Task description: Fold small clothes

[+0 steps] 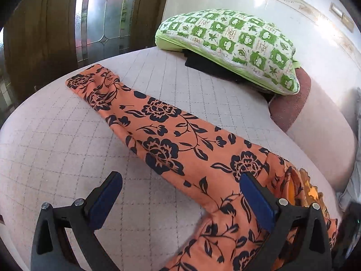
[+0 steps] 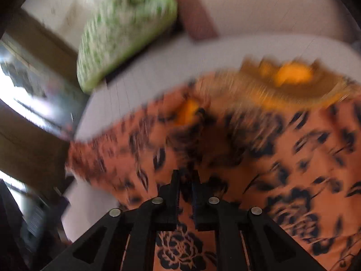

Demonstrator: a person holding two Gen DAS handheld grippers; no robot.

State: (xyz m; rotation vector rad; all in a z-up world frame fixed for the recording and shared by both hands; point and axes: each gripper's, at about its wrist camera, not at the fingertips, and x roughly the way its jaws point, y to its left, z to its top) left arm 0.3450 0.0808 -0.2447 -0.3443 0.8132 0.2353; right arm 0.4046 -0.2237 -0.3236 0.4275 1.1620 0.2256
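The orange garment with a black floral print [image 1: 180, 140] lies stretched on the pale quilted mattress [image 1: 56, 140], one sleeve running ahead of the wide-open, empty left gripper [image 1: 180, 180]. The right gripper [image 2: 185, 180], nearly closed, pinches the cloth; it should probably lift smoothly, keeping the fold flat.

— I'm seeing the right wrist view smearing badly; the orange floral garment [image 2: 259, 149] and green pillow [image 2: 126, 29] are blurring.

— I'm noticing the pillow [image 1: 230, 47] hiding most of a dark item [image 1: 209, 66], and the frame edge cutting the garment [image 1: 180, 144].
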